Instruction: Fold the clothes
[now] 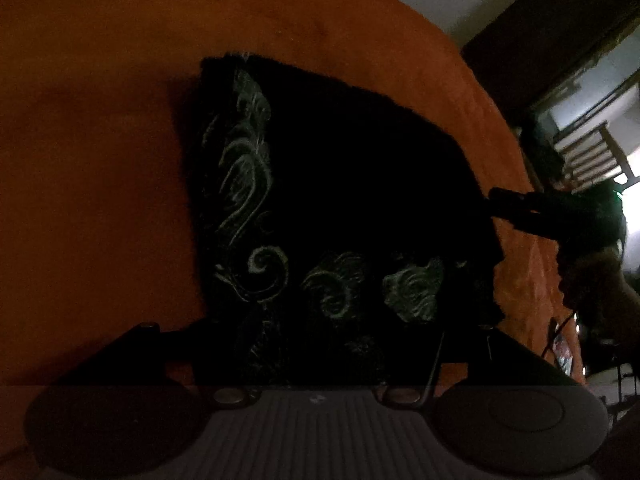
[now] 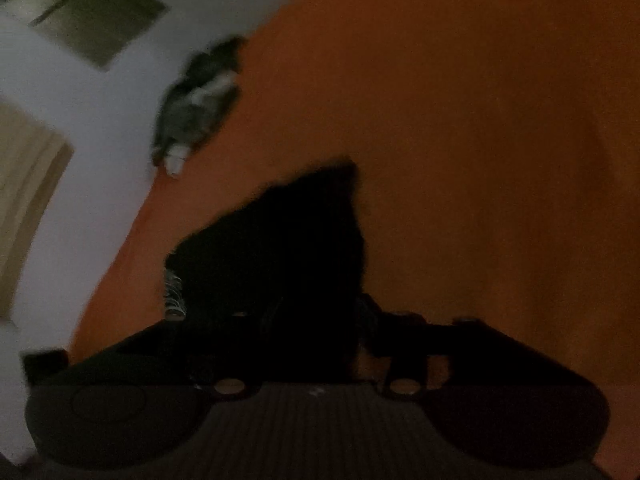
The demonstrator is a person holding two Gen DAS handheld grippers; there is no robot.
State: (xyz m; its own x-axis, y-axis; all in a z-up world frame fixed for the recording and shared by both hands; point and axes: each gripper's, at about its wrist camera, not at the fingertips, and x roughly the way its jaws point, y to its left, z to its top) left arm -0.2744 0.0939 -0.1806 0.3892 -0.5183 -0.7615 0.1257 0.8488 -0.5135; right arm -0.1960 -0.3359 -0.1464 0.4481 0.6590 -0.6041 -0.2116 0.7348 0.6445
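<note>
A black garment with pale green swirl embroidery lies folded on an orange bedspread. My left gripper is open, its dark fingers wide apart at the garment's near edge. My right gripper shows in the left wrist view at the garment's right edge. In the right wrist view the same black garment fills the space between my right gripper's fingers; the view is dark and blurred, so I cannot tell whether it grips the cloth.
A grey and white bundle of cloth lies at the bed's far edge by a white wall. A dark doorway and stair railing stand beyond the bed's right side. Orange bedspread extends around the garment.
</note>
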